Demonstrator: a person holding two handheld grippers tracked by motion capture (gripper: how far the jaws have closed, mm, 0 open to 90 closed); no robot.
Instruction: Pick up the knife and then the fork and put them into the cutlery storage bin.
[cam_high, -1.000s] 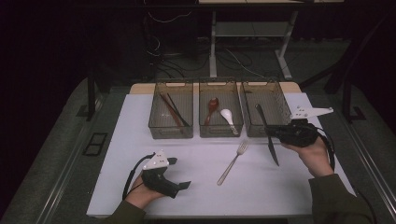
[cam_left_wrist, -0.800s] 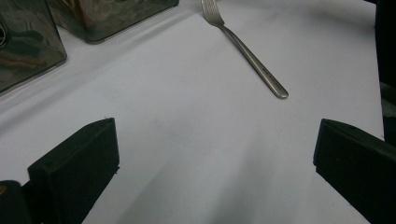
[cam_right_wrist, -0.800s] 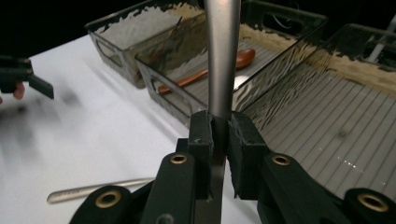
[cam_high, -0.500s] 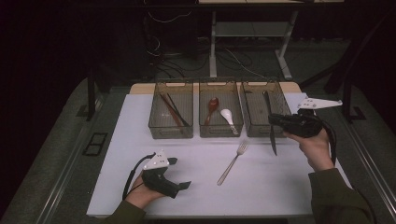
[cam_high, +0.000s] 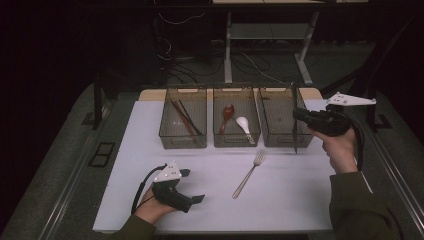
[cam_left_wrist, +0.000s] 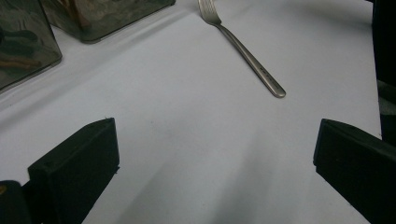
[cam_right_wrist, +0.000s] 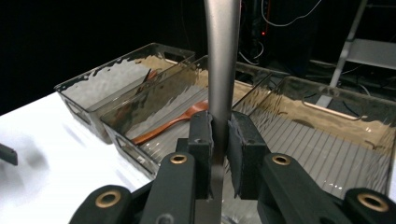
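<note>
Near the counter's front edge, the left gripper (cam_high: 192, 186) rests on the white counter (cam_high: 280, 200), fingers spread wide and empty. Mid-counter lies a slim steel fork (cam_high: 248, 173). Farther back, the right gripper (cam_right_wrist: 219, 140) pinches a long steel knife (cam_right_wrist: 221, 60) upright over the right-hand clear plastic bin (cam_high: 283, 141).

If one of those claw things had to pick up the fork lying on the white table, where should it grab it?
Probably at the middle of the fork's slim handle, coming straight down from above, jaws either side across its width. It lies flat on the table, with open space round it. The left gripper rests nearby, jaws open.
</note>
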